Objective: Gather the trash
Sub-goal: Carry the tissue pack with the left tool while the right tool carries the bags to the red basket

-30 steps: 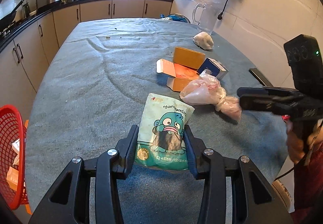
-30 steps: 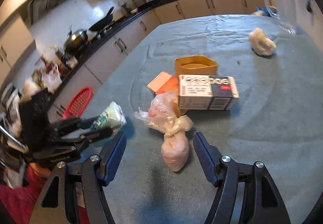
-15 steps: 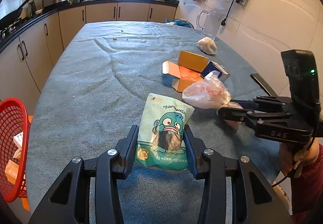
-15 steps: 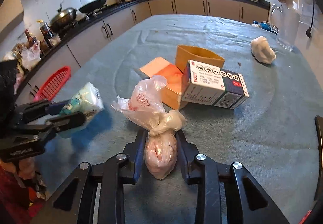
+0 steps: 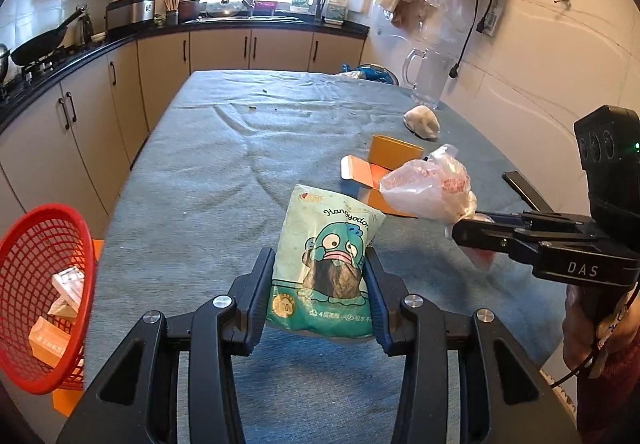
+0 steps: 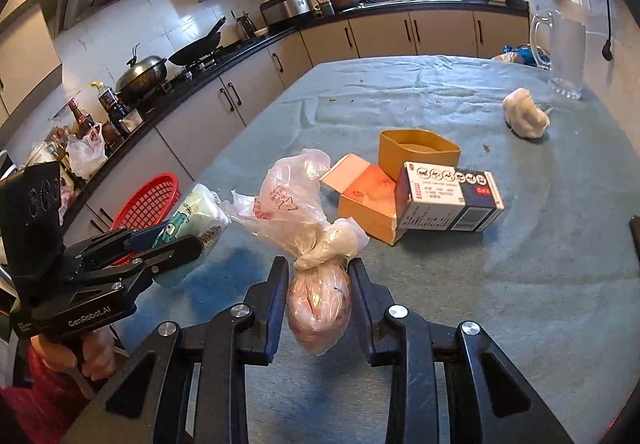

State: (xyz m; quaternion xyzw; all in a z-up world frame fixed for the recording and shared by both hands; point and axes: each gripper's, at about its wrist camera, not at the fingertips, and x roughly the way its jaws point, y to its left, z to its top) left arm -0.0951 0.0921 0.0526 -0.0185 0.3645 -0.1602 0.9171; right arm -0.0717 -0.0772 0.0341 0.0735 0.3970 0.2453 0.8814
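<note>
My left gripper (image 5: 320, 268) is shut on a green tissue pack (image 5: 326, 264) with a cartoon face, held just above the grey tablecloth (image 5: 224, 172). In the right wrist view that pack (image 6: 196, 212) and the left gripper (image 6: 168, 244) show at the left. My right gripper (image 6: 318, 284) is shut on a knotted pink plastic bag (image 6: 316, 308), lifted off the cloth; its loose top (image 6: 292, 196) stands up beyond the knot. The same bag (image 5: 432, 190) hangs from the right gripper (image 5: 466, 230) in the left wrist view. A red mesh basket (image 5: 36, 256) sits low at the left of the table.
An open orange box (image 6: 360, 200), an orange tub (image 6: 416, 152), a white and dark carton (image 6: 448, 196) and a white crumpled wad (image 6: 524, 116) lie on the table. A glass jug (image 6: 564, 52) stands at the far right. Cabinets and a cluttered counter run along the left.
My right gripper closed on the pink bag and lifted it off the cloth. Both grippers rose slightly, and the left one kept its hold on the tissue pack.
</note>
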